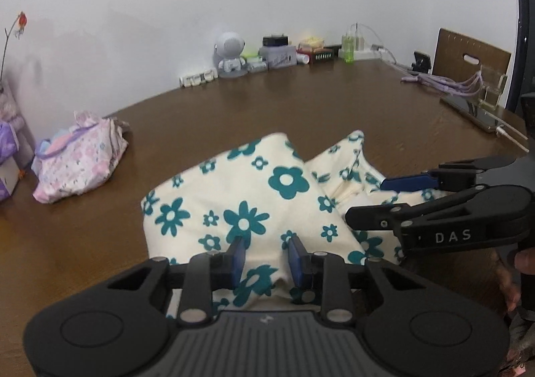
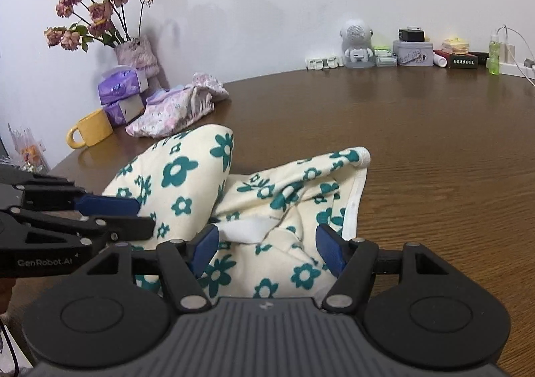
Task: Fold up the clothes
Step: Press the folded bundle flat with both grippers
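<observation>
Both pairs of jaws stand apart over the same garment. The left gripper (image 1: 265, 258) has a narrow gap, its blue pads straddling a raised pinch of cloth at the near edge — whether they actually press the fabric is hard to tell from this angle, so I would call them apart, not clamped. The right gripper (image 2: 267, 248) is spread wider, with a bunched white-trimmed hem lying between its pads and no contact that I can make out.

The floral garment (image 1: 234, 196), cream with teal flowers, lies rumpled on the brown desk (image 1: 301, 102), close to the near edge. It sits directly ahead of and under both grippers, heaped in two lobes: a smoother, puffed part to the left and a crumpled part with a white border to the right. Its long axis appears to run left to right across the near edge, so each gripper is nearest its own end.

A second, pink-flowered garment (image 2: 174, 109) rests folded at the far left — well apart from the work.

Judging by the heap, folding is hardly begun; a grip at both near ends would come first.
</observation>
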The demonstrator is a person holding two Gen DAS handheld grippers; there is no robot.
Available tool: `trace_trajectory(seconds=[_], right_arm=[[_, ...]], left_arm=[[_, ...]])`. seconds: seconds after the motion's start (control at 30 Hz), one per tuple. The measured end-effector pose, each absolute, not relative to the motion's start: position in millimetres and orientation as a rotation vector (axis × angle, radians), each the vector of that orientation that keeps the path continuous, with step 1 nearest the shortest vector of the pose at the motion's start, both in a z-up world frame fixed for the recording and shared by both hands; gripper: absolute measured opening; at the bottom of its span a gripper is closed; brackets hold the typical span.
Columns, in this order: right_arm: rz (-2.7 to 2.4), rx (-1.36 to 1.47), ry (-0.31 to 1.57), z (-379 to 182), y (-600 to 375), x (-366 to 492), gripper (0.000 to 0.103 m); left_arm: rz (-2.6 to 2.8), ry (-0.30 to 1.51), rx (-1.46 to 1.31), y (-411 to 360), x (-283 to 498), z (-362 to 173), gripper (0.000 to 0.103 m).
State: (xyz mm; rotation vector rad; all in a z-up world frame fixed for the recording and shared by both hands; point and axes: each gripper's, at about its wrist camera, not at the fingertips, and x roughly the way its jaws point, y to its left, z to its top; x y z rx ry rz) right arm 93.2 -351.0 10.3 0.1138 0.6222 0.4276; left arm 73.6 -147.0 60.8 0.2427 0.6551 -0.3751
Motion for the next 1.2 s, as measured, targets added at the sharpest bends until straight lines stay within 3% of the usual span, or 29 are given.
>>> trace_trajectory(seconds=[0.07, 0.13, 0.37, 0.53, 0.6, 0.8, 1.2], right_arm=[[0.424, 0.111, 0.600, 16.2, -352.5, 90.3, 0.066], [0.423, 0.108, 0.571, 23.5, -353.5, 86.8, 0.067], [0.545, 0.005, 0.484, 50.4, -328.3, 89.9, 0.066], [0.609, -0.089, 0.532, 45.9, -302.2, 112.7, 0.044], [0.617, -0.093, 0.570, 39.7, -302.5, 121.9, 0.044], [0.639, -0.028, 0.609, 36.2, -312.1, 127.1, 0.045], [0.617, -0.010, 0.608, 31.2, -312.1, 125.1, 0.046]], left_arm=[[-0.375, 0.636, 0.232, -142.0, 68.9, 67.8, 0.030], [-0.362, 0.619, 0.227, -137.5, 64.0, 74.4, 0.038], [-0.291, 0.633, 0.148, -111.6, 54.4, 80.7, 0.046], [-0.232, 0.691, -0.007, -79.7, 57.6, 76.8, 0.057], [-0.226, 0.723, -0.101, -63.9, 61.3, 72.2, 0.060], [-0.269, 0.822, -0.395, -27.9, 77.5, 47.6, 0.060], [-0.329, 0.830, -0.632, -18.8, 98.6, 28.6, 0.060]])
